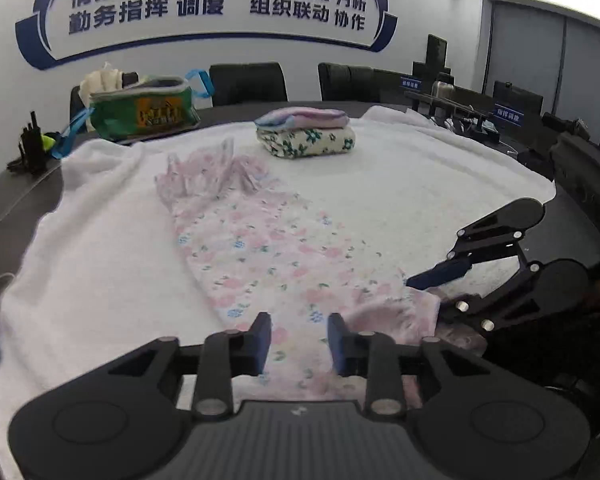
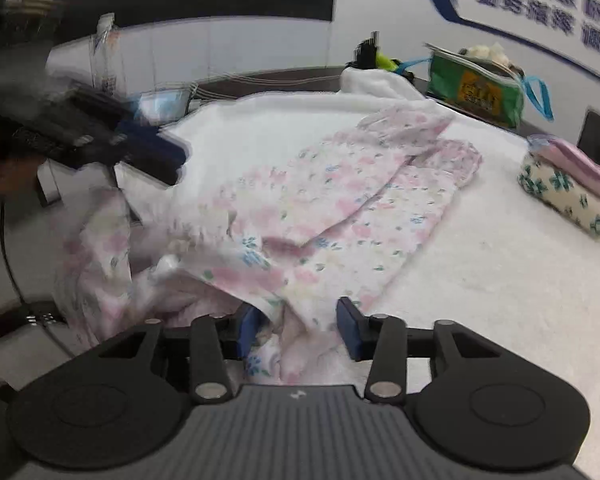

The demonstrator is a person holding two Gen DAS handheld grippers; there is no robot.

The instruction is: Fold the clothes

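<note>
A white towel (image 1: 380,184) covers most of the dark surface (image 1: 16,196), and on it lies the pink floral garment (image 1: 268,256), a long, narrow piece. Its long axis runs from the near edge, by the tongs, away toward the far side, where the crumpled end (image 1: 208,176) points at the green bag (image 1: 144,110). In the right wrist view the near end is bunched and partly hangs over the edge of the surface. A stack of folded clothes (image 1: 306,134) sits farther back, well apart from the garment.

The step in hand looks like taking hold of the near end to start a fold. The left tongs (image 1: 299,338) stand partly open over the near hem, cloth showing between the pads without being pinched. The right tongs (image 2: 298,322) are also partly open, with a ridge of fabric rising between the jaws but no clear pinch. Next, both probably need to close on the hem and carry it away, along the long axis, toward the far end.
</note>
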